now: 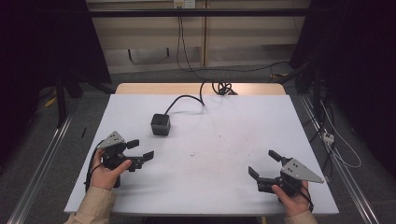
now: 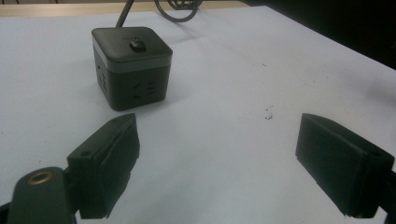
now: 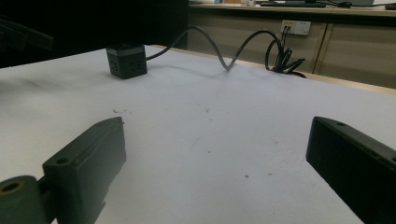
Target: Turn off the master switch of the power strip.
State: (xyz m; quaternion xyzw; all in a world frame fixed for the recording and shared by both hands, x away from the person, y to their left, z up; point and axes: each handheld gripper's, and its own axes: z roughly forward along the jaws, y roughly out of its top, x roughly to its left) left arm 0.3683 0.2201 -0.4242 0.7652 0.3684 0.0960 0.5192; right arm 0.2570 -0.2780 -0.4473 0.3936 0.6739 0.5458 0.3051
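White table (image 1: 224, 154) bare but for cube power strip (image 1: 160, 124); your left gripper (image 1: 140, 149) just beside cube, right gripper (image 1: 264, 162) well apart, both open, empty. Careless pinch could topple cube, cord (image 1: 187, 98) dragging it

My left gripper (image 1: 141, 149) and right gripper (image 1: 265, 162) are black with grey plates. The cube socket (image 1: 160, 124) is dark grey with a black cable (image 1: 187, 98), on the white table (image 1: 224, 135).
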